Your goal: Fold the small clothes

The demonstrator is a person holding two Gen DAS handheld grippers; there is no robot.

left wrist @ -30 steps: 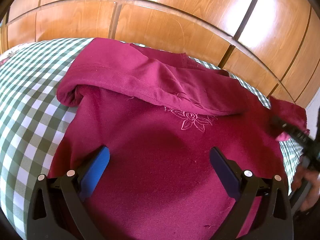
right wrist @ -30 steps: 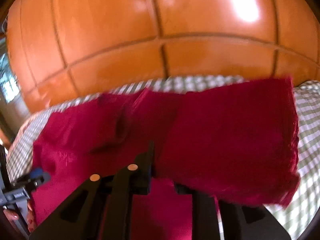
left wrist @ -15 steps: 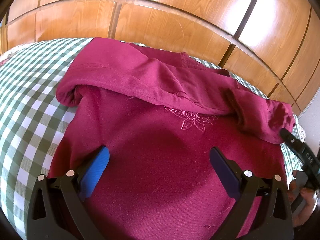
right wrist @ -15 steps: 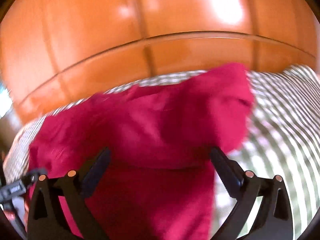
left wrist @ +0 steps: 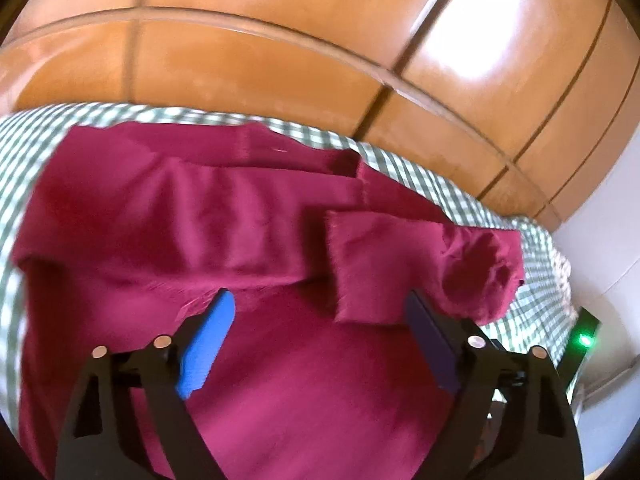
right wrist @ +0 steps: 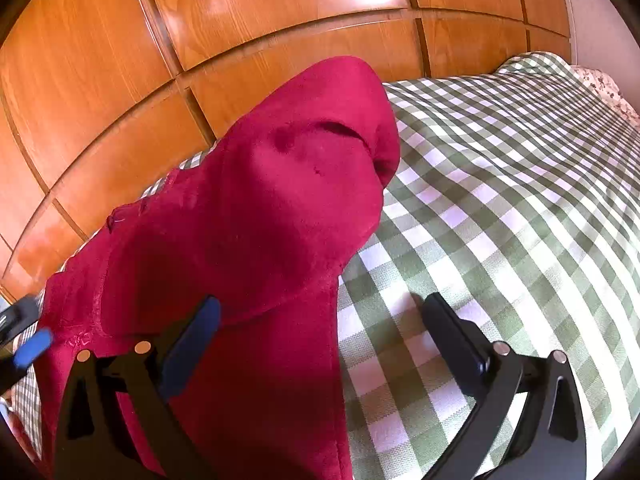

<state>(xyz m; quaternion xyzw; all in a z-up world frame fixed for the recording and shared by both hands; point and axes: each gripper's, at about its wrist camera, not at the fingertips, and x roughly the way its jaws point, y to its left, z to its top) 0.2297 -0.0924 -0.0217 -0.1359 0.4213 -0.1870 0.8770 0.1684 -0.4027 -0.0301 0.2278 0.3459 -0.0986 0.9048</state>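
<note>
My left claw (left wrist: 316, 340) hung wide open and empty over the near half of the maroon top (left wrist: 280, 380), which lay spread on the green-checked bed cover (left wrist: 532, 280) in front of the wooden wardrobe doors (left wrist: 280, 60). Both sleeves were folded inward across the chest: the left sleeve (left wrist: 180, 220) lay as a broad band, and the right sleeve (left wrist: 432, 264) rested over its end, cuff gaping toward the right edge. My right claw (right wrist: 320, 344) stood equally wide apart, holding nothing, straddling the garment's right edge with one finger (right wrist: 192, 344) over cloth and the other above bare checks. With the sleeves tucked in to narrow the shape, I judged the bottom hem to be the next part to lift and bring over.
</note>
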